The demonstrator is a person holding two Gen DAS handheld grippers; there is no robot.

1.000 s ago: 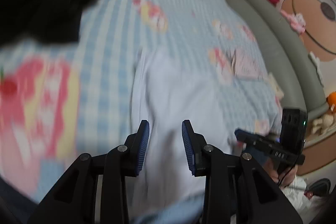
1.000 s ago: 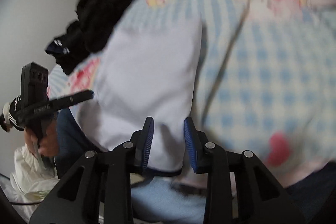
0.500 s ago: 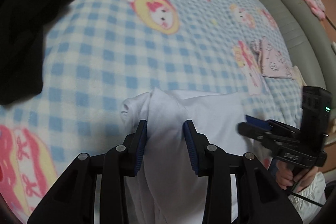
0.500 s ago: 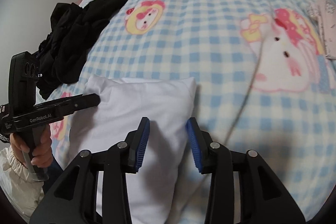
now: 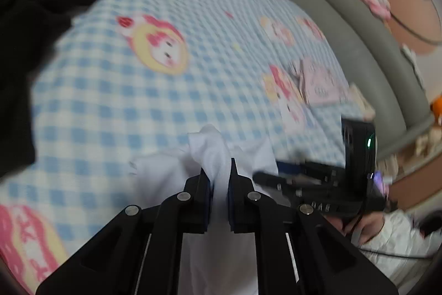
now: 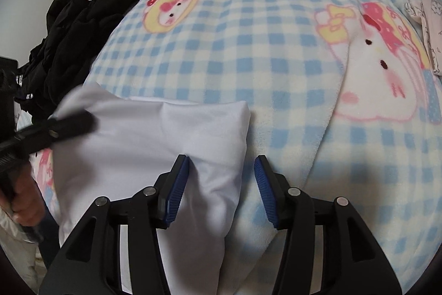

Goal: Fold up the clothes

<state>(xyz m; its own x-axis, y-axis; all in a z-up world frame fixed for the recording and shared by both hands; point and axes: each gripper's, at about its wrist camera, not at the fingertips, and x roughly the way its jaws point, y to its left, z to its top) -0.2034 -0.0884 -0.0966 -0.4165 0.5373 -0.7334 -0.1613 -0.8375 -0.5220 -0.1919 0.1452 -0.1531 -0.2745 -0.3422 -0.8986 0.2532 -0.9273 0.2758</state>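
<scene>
White cloth is bunched between the pads of the left hand-held gripper (image 5: 220,179), whose jaws have just closed on a raised fold of the white garment (image 6: 154,145) they only straddled half a second ago. Meanwhile, the right hand-held gripper (image 6: 221,179) has been opening and now stands wide, its left pad against the garment's right edge and its right pad over bare blanket. Smooth and doubled over, the garment lies at the near edge of the bed (image 6: 276,51), beside a black clothes pile (image 6: 80,29).
</scene>
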